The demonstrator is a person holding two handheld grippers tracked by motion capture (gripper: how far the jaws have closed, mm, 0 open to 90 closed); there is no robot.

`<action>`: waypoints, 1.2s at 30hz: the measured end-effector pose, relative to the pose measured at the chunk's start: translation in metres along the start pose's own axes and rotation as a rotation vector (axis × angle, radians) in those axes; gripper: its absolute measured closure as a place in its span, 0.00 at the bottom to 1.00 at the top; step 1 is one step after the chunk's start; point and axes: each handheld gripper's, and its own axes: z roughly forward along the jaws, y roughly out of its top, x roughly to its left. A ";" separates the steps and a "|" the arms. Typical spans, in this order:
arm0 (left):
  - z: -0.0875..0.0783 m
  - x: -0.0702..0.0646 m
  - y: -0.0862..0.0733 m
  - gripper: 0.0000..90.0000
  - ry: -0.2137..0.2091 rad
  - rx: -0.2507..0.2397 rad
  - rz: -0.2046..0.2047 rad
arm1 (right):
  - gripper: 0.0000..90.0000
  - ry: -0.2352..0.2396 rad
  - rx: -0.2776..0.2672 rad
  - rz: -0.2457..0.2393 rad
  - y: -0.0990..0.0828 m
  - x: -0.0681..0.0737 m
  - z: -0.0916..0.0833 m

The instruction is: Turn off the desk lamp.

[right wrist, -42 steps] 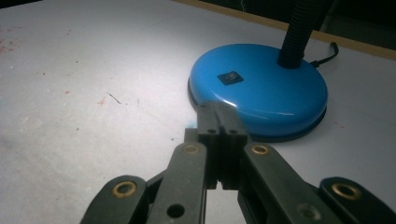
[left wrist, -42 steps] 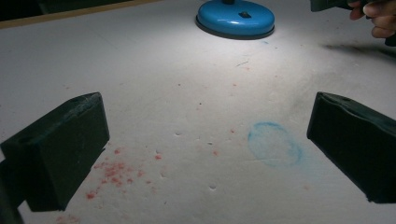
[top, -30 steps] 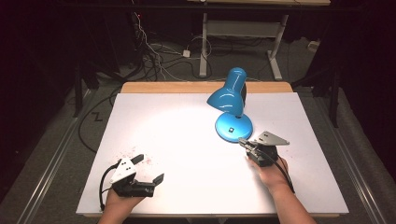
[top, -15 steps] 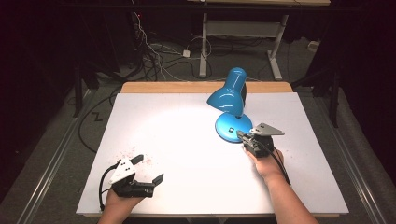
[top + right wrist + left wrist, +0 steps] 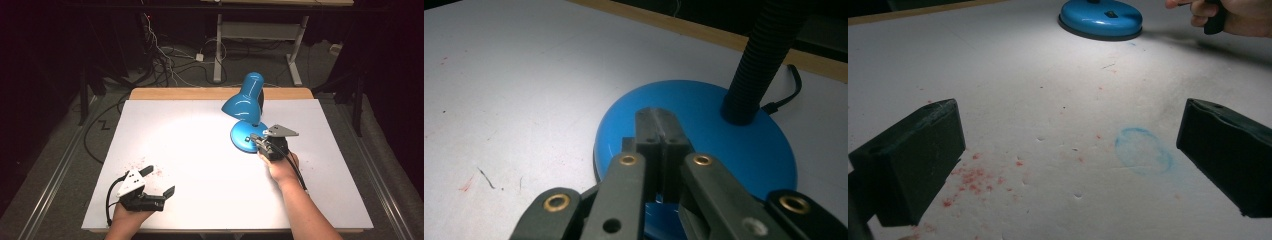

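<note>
A blue desk lamp (image 5: 245, 100) stands lit at the right rear of the white table (image 5: 190, 135), its head tilted down to the left over its round base (image 5: 244, 142). My right gripper (image 5: 256, 139) is shut with nothing between its jaws. Its tips hover over the near edge of the lamp base (image 5: 734, 150), just short of the black ribbed neck (image 5: 761, 55); whether the right gripper (image 5: 658, 120) touches the base I cannot tell. My left gripper (image 5: 160, 181) rests at the front left, open and with nothing between its jaws. Between the jaws of the left gripper (image 5: 1068, 150) lies bare table.
Red specks (image 5: 970, 177) and a faint blue ring mark (image 5: 1143, 150) lie on the table by the left gripper. A wooden strip (image 5: 200, 93) borders the far edge. Cables (image 5: 165, 60) and a desk frame (image 5: 260, 35) stand on the dark floor beyond.
My right gripper has moved away from me and slightly left, from beside the lamp base to over its near edge. The left gripper has stayed put.
</note>
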 end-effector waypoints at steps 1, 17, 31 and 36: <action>0.000 0.000 0.000 0.00 0.000 -0.001 0.000 | 1.00 0.000 -0.001 -0.007 0.001 -0.001 0.001; -0.001 0.002 -0.001 0.00 -0.007 -0.005 -0.013 | 1.00 -0.007 0.034 0.035 0.006 -0.005 0.020; -0.001 0.003 -0.002 0.00 -0.002 -0.006 -0.011 | 1.00 -0.003 0.070 0.050 0.001 -0.005 0.026; -0.002 0.004 -0.002 0.00 -0.002 -0.008 -0.012 | 1.00 -0.010 0.070 0.052 0.001 -0.006 0.026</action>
